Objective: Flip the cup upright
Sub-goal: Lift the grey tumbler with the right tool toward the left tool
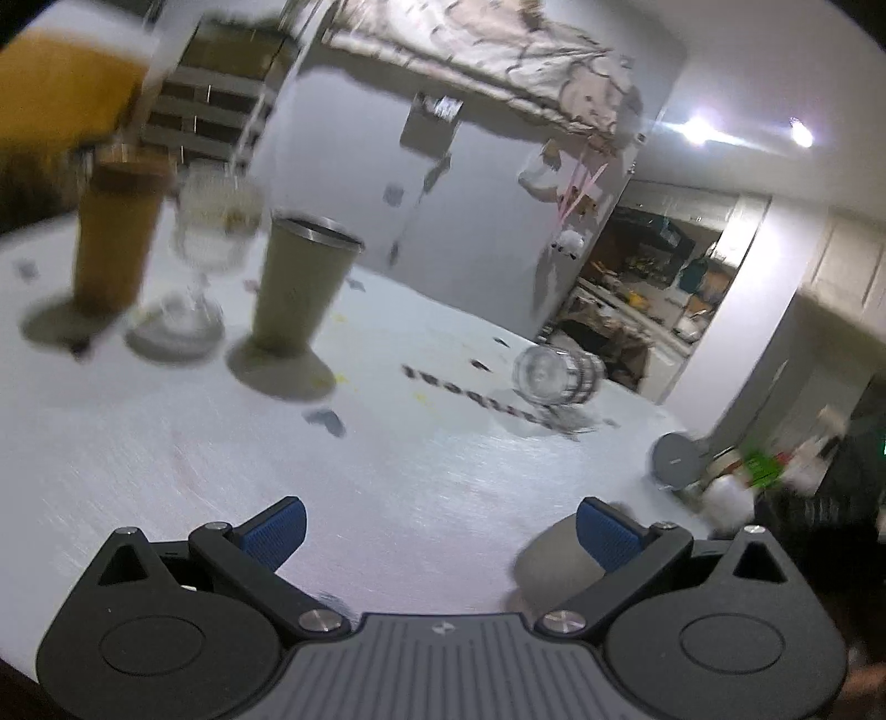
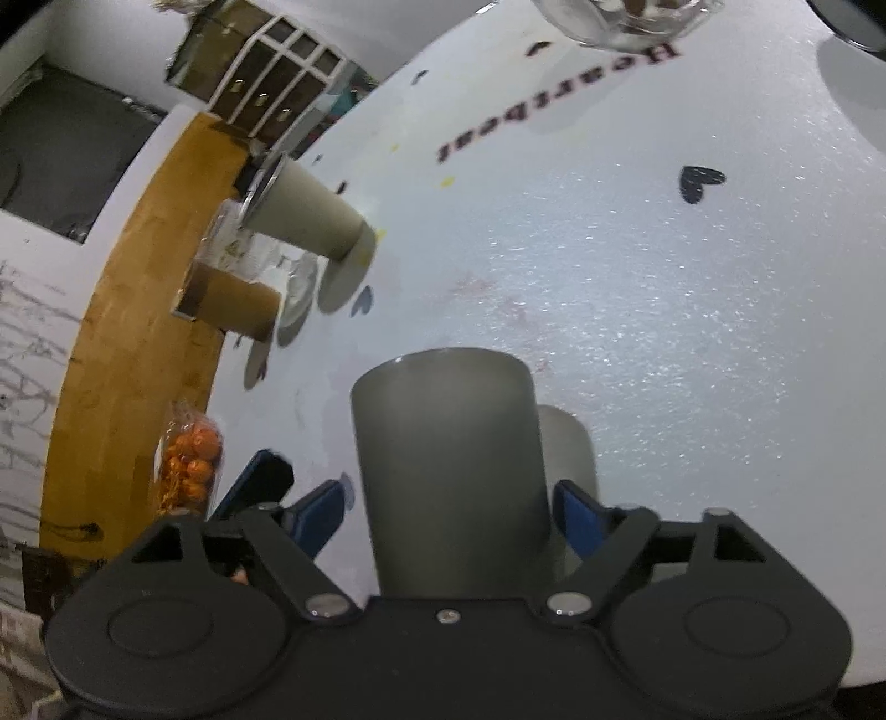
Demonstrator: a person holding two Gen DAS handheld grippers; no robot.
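My right gripper (image 2: 448, 509) is shut on a plain grey cup (image 2: 448, 454), held between its blue pads above the white table (image 2: 637, 310); the view is rolled sideways. My left gripper (image 1: 440, 531) is open and empty over the white table (image 1: 387, 471). A clear ribbed glass (image 1: 556, 376) lies on its side on the table to the far right, its mouth toward me. It also shows at the top edge of the right wrist view (image 2: 620, 22).
An upright olive tumbler (image 1: 302, 288), a stemmed glass (image 1: 205, 260) and a brown cup (image 1: 116, 232) stand at the far left. A grey round object (image 1: 678, 459) sits past the table's right edge. A bag of oranges (image 2: 188, 465) lies on the wooden ledge.
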